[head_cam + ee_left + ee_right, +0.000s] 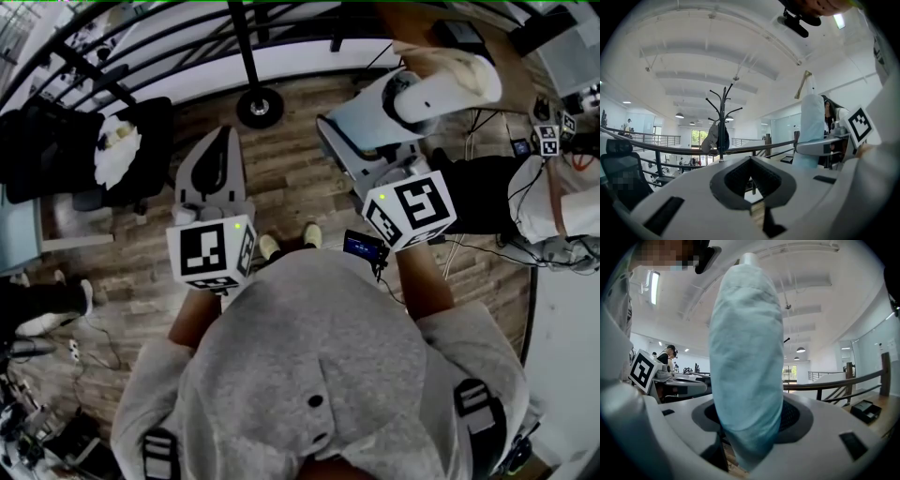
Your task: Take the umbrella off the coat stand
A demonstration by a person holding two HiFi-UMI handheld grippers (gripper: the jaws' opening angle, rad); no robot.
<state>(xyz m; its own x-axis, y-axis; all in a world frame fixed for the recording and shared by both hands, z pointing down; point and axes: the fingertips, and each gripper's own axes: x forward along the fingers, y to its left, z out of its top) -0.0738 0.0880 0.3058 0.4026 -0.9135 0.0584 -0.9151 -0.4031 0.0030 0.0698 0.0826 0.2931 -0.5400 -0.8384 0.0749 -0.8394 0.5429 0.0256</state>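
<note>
The folded umbrella (746, 357) is in a pale blue sleeve and stands upright between the jaws of my right gripper (750, 401), which is shut on it. From the head view the umbrella (441, 86) shows pale above the right gripper (380, 127), away from the stand. The black coat stand (723, 117) is further off behind a railing, with a grey bag (711, 139) hanging on it. Its round base (260, 107) rests on the wooden floor ahead. My left gripper (218, 141) is level with its jaw tips together and holds nothing (750, 161).
A black handrail (670, 151) runs between me and the stand. A black office chair (89, 150) is at the left. At the right a person in a white top (544, 202) stands with another marker cube (547, 141). Cables (478, 253) lie on the floor at the right.
</note>
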